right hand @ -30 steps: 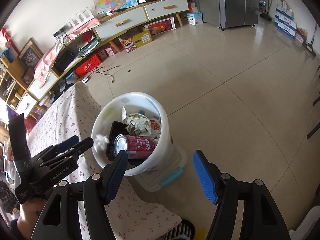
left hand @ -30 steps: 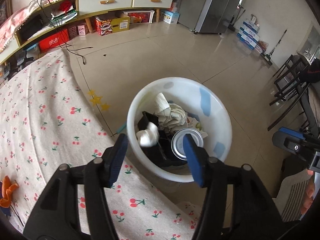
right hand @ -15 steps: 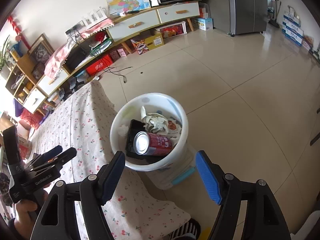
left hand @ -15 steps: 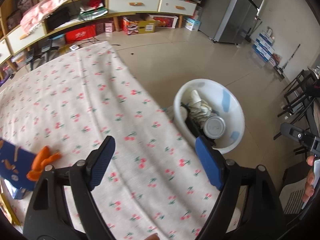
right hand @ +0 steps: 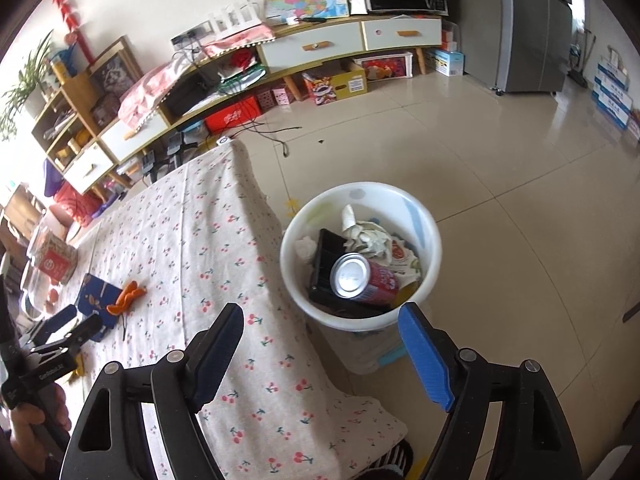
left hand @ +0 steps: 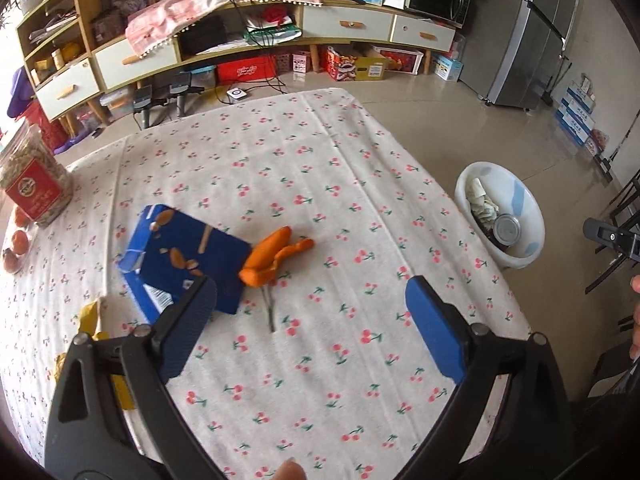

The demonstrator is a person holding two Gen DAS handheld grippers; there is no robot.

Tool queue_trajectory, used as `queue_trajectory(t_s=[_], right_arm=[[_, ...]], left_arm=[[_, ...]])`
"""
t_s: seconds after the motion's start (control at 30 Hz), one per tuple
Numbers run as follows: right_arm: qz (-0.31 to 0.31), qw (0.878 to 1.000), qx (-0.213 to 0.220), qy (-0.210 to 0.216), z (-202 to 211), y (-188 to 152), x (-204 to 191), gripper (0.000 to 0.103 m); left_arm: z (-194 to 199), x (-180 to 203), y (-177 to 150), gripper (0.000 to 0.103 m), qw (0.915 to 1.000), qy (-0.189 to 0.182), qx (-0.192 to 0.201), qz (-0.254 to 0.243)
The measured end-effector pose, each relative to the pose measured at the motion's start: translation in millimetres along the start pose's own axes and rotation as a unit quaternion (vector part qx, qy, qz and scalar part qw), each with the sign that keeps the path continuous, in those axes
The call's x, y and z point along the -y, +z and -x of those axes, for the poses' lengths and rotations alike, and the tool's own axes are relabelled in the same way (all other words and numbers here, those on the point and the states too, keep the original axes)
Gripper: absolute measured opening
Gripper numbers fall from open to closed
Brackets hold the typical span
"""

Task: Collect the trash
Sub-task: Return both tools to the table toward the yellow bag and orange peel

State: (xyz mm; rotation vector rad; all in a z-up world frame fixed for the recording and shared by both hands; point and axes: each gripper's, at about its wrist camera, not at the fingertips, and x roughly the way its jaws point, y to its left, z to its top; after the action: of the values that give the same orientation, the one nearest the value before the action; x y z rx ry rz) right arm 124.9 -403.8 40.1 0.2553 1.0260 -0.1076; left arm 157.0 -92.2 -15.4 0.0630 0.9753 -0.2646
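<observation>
The left claw (left hand: 312, 320) points down at the surface (left hand: 360, 184), which wears a soft white cloth with little red cherries. Its two blue pads have just been opening and now stand wide apart, with nothing between them. A hand (right hand: 32, 420) holds this claw from behind.

The right claw (right hand: 320, 354) also tips downward, over the edge of the surface beside the bin (right hand: 430, 236). Its jaws have just been opening too, and they are wide and empty.

The bin is a round white plastic tub standing on the shiny tiled floor, just beside the surface. Inside the bin lie a red drink can (right hand: 362, 278) with a silver top, crumpled white paper (right hand: 368, 238), and a flat black box (right hand: 330, 254).

More trash lies on the surface, well apart from the bin. A flat blue cardboard box (left hand: 188, 256) lies there, partly behind the left claw's pad. Touching the box, on the side toward the bin, is a curly piece of orange peel (left hand: 274, 256), and a thin dark stem (left hand: 269, 306) lies just below the peel. Farther from the bin stands a clear jar (left hand: 34, 182) with a red label.
</observation>
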Motion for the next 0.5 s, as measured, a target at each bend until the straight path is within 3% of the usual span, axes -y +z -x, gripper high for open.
queue_trajectory(t_s=[0.5], right_arm=[[0.053, 0.998, -0.029, 0.017, -26.0, -11.2, -81.2, 0.082]], left_arm=[[21.9, -120.9, -42.6, 0.096, 0.9974, 0.058, -0.023, 0.036]])
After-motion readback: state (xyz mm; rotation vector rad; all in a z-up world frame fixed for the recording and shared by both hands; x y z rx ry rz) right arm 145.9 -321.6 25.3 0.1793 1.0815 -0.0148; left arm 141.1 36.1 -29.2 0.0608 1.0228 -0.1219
